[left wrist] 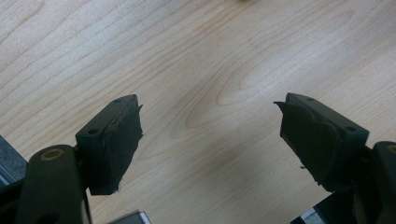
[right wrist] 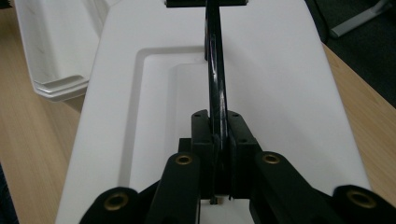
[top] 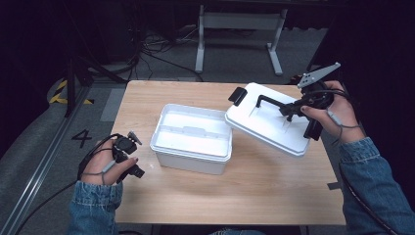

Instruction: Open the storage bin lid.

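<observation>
Lid (top: 266,125), white smooth plastic with a recessed top and a thin black handle (right wrist: 215,79), hangs tilted at 3 o'clock of the open white box (top: 192,138). Right hand-held gripper (right wrist: 217,154) pinches that handle firmly; a level carry would likely stop swinging. Left hand-held gripper (left wrist: 210,144) rests spread wide and empty at 8 o'clock on the wood-grain worktop (top: 244,196).

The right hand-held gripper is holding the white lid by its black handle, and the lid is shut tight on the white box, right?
Not quite. The right hand-held gripper does clamp the black handle, but the white lid is off the white box, tilted beside it. The high view shows the box open.
</observation>
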`<state>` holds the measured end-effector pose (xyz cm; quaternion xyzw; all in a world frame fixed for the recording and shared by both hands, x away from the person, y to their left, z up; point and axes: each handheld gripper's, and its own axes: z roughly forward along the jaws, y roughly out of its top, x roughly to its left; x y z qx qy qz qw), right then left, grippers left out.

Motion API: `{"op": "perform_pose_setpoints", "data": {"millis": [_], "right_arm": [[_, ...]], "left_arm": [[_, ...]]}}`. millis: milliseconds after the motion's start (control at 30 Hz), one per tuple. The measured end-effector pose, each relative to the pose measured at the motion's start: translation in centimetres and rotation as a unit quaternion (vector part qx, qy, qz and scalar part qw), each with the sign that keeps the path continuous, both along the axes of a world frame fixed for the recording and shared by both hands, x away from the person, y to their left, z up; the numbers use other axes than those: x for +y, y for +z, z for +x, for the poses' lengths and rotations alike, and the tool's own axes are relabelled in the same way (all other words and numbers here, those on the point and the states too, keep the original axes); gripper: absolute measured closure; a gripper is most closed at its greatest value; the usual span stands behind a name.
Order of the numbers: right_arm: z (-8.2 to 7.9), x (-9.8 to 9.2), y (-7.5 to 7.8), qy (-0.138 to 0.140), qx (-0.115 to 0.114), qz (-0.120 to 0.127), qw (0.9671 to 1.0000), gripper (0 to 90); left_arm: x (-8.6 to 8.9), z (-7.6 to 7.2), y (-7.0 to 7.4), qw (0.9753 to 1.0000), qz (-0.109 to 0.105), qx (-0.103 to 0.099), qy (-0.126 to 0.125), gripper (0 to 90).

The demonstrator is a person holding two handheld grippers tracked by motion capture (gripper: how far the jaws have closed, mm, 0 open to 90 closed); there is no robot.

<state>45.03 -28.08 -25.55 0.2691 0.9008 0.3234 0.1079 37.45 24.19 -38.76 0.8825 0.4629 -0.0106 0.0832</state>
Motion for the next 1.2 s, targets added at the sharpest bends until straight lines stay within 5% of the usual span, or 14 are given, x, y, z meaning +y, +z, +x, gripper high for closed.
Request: {"op": "perform_pose_setpoints", "data": {"millis": [467,900,1200], "right_arm": [[1.2,-4.0,-4.7,-0.047,0.027,0.022,0.9983,84.4],[2.2,-5.9,-10.4,-0.082,0.059,0.009,0.9948,84.4],[2.4,-6.4,-13.0,-0.09,0.077,0.008,0.9929,84.4]], "left_arm": [[-0.1,0.0,-0.2,1.0,-0.001,0.0,0.001,21.4],[-0.1,0.2,-0.3,1.0,0.007,0.002,-0.007,21.4],[-0.1,0.2,-0.3,0.9999,0.006,0.005,-0.007,21.4]]}}
